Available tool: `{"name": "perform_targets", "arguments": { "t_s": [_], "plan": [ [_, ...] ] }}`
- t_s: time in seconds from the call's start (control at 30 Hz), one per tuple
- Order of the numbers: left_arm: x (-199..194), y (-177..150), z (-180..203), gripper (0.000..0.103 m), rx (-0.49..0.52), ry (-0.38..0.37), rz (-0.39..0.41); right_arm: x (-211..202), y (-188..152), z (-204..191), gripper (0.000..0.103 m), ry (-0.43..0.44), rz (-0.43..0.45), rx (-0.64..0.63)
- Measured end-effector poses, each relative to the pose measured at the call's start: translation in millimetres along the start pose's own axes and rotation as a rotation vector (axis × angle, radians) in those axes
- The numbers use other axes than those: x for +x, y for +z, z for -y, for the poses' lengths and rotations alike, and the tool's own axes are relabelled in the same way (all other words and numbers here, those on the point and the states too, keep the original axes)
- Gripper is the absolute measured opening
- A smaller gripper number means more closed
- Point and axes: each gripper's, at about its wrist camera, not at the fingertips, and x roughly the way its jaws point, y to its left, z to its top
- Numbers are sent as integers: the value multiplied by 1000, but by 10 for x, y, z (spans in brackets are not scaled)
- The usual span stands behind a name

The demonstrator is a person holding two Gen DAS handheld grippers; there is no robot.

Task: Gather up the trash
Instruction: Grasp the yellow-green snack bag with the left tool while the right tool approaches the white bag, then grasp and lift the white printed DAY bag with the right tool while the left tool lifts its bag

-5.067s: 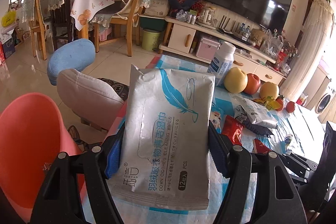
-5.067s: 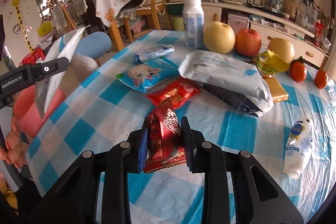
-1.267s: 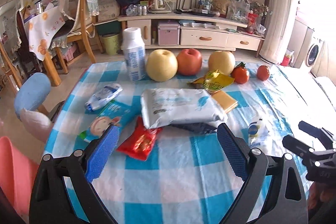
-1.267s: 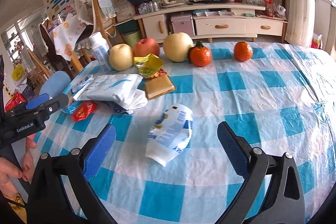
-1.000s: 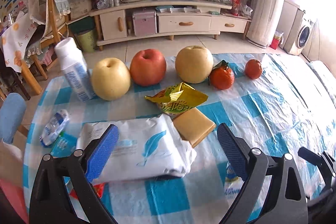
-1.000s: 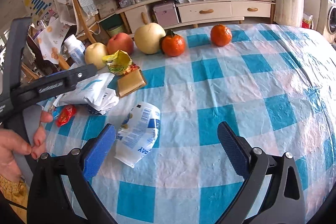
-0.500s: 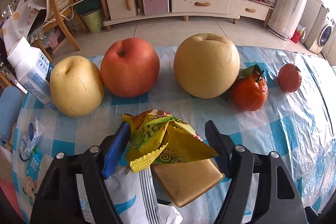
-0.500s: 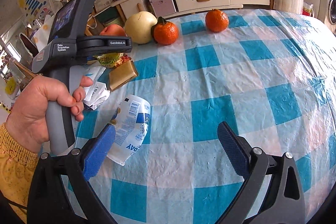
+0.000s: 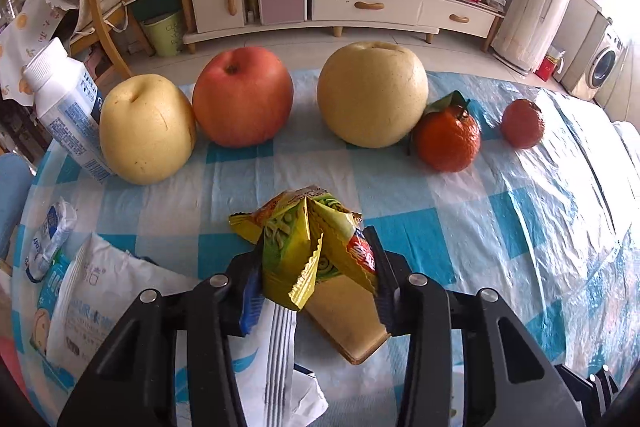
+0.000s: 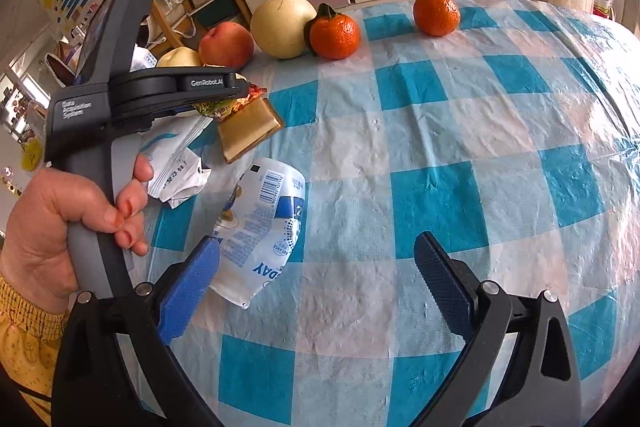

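My left gripper (image 9: 316, 255) is shut on a crumpled yellow snack wrapper (image 9: 296, 247), its pads pressing both sides. Under the wrapper lie a flat gold packet (image 9: 344, 319) and a white wipes pack (image 9: 104, 299) on the blue-checked tablecloth (image 9: 460, 211). In the right wrist view a hand holds the left gripper (image 10: 240, 89) over the same wrapper (image 10: 218, 107) and gold packet (image 10: 248, 129). My right gripper (image 10: 318, 247) stands open above the cloth. A crumpled white-and-blue pouch (image 10: 264, 227) lies just beside its left finger, not between the pads.
A row of fruit stands at the table's far edge: two pears (image 9: 372, 95), an apple (image 9: 242, 95) and two tangerines (image 9: 448, 137). A white bottle (image 9: 68, 107) and a small crushed pouch (image 9: 50, 239) are at the left. The tablecloth's bare squares (image 10: 480, 147) stretch to the right.
My left gripper has come down and forward onto the yellow wrapper and closed on it. The right gripper has stayed open in nearly the same place.
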Motion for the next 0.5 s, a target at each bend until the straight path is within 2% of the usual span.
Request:
{"name": "perform_targets", "arguments": {
  "t_s": [0.5],
  "plan": [
    [-934,-610,-272,44,-50,-133,93,67,-5,-129,98,40,8,-43]
  ]
}}
